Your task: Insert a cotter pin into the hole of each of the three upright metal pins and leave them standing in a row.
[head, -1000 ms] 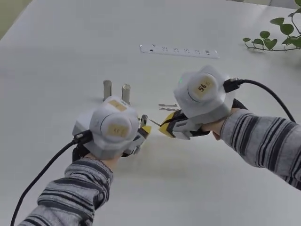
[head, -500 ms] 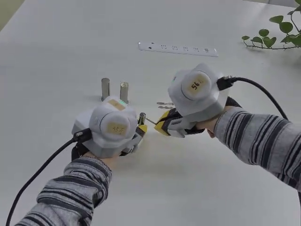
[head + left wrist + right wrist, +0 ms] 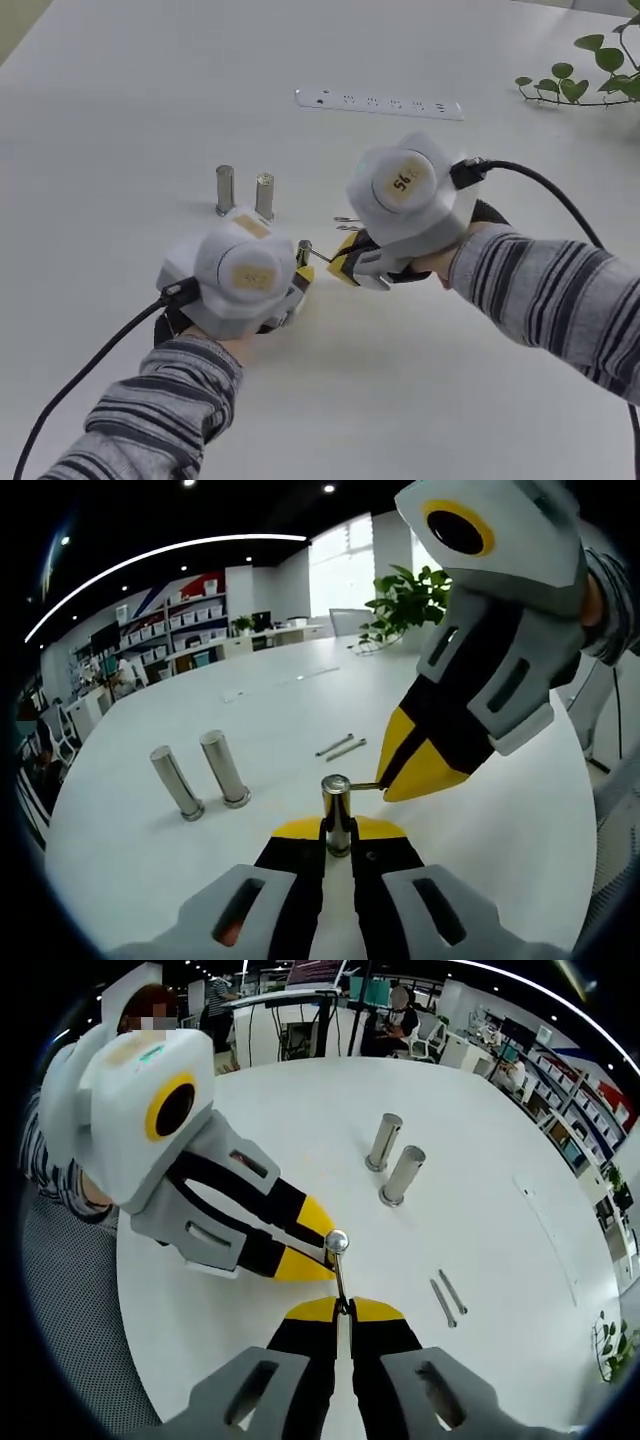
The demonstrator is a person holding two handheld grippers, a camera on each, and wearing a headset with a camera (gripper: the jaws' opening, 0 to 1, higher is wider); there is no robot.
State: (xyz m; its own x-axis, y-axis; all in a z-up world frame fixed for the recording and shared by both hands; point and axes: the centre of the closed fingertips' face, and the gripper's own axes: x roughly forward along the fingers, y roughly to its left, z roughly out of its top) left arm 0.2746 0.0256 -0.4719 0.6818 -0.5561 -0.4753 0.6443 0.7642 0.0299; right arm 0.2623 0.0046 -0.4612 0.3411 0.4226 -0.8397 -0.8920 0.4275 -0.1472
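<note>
Nearest: left gripper [image 3: 338, 835], yellow-tipped jaws almost closed, clamped on the lower part of a short polished steel cylinder pin [image 3: 336, 805]. Pin is upright, long axis vertical, top clear above the jaw tips. Can't tell if its foot sits on the white table [image 3: 120, 120].

Right gripper [image 3: 342, 1310] comes in from the pin's right, tips just beside it. Jaws are pinched tight on the tail of a thin wire cotter pin [image 3: 341, 1278]. The cotter's long axis runs straight out of the jaws, roughly level and crosswise to the upright pin, free end at the pin just below its top. Left gripper view has the wire meeting the pin's side. The hole is too small to make out, so can't say whether the tip is in or only touching.

My read: first insertion of three. The move turns on lining the wire up with the cross hole, then pushing along the wire's axis toward the left gripper while that one holds steady. The right hand does the travel. Risk: an off-axis push bends the wire or skids it off the round side.

Just past the right gripper: two spare cotter pins [image 3: 350, 222] flat on the table, side by side. Past the left gripper: two more steel cylinder pins [image 3: 225, 188], standing close together, no wire visible in them.

Far: white power strip [image 3: 380, 103], green leafy plant [image 3: 590, 80] at the right edge.
</note>
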